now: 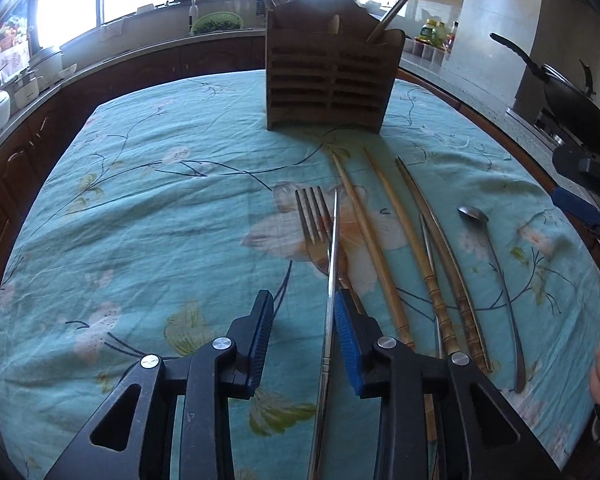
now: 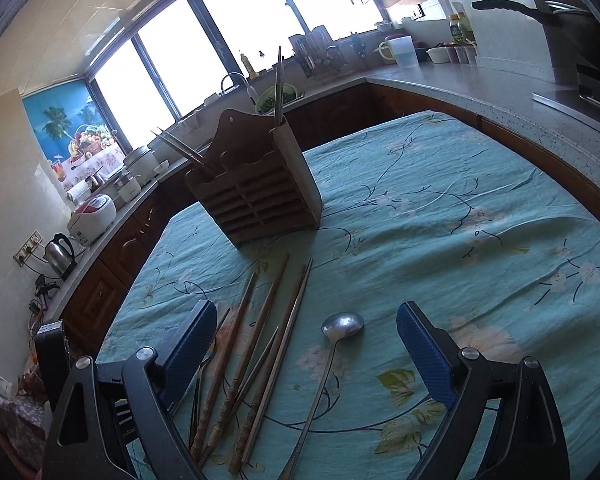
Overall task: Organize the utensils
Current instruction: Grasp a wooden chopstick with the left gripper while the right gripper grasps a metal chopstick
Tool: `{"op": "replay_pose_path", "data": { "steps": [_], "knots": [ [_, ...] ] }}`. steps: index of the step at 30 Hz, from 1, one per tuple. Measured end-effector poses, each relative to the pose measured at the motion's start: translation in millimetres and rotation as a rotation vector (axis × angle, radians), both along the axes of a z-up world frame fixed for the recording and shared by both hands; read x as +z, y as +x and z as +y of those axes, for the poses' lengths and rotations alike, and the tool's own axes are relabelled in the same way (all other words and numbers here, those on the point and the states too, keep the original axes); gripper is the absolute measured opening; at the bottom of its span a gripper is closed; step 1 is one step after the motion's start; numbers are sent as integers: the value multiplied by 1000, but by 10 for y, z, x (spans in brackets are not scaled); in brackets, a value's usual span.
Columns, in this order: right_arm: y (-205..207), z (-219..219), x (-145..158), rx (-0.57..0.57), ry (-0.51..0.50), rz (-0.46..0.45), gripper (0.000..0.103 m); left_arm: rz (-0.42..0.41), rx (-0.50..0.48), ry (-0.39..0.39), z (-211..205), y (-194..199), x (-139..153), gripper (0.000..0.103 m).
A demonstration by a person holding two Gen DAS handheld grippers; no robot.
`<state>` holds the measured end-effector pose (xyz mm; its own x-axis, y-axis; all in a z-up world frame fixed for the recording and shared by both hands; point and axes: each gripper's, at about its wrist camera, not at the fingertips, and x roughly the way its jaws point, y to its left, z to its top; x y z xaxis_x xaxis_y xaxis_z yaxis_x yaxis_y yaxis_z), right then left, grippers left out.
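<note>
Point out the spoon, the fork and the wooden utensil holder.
spoon [image 2: 342,325]: right wrist view, on its bowl.
fork [image 1: 312,212]: left wrist view, on its tines.
wooden utensil holder [image 1: 328,80]: left wrist view, on its slatted front.

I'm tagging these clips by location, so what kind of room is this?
Most likely a home kitchen. A wok sits on a stove at the right, a faucet stands under the window, and a rice cooker and kettle are on the counter.

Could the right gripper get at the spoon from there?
Probably yes: the right gripper is open, the spoon lies bare between its fingers, and nothing covers it; the chopsticks lie beside it.
</note>
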<state>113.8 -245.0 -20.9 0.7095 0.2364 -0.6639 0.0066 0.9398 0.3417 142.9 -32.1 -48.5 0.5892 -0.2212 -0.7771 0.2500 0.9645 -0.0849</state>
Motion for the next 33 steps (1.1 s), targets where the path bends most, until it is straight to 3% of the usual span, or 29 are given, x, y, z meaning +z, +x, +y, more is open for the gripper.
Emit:
{"op": "replay_pose_path", "data": {
  "steps": [4,7,9,12,15,18,25,30,33],
  "knots": [
    [53,38,-39,17,7,13,92,-11,-32,93,-149,55,-51,19],
    [87,65,-67,28,4,22,88,-2,-2,64,-80,51,-49,9],
    [109,91,-90,35,1,33,76,1,37,34,26,40,-53,8],
    [152,108,-136,47,-3,54,67,8,122,-26,238,25,-63,7],
    [208,138,-193,54,-14,77,64,41,176,-123,425,39,-75,6],
    [292,200,-248,74,-13,97,64,63,178,-135,445,109,-66,7],
    [575,431,-320,133,-56,138,60,0,112,-131,334,365,193,7],
    [843,442,-426,128,-90,189,43,-8,28,-72,119,715,303,7],
    [974,440,-435,136,-86,194,40,11,-16,-73,-31,926,298,13]
  ]
}}
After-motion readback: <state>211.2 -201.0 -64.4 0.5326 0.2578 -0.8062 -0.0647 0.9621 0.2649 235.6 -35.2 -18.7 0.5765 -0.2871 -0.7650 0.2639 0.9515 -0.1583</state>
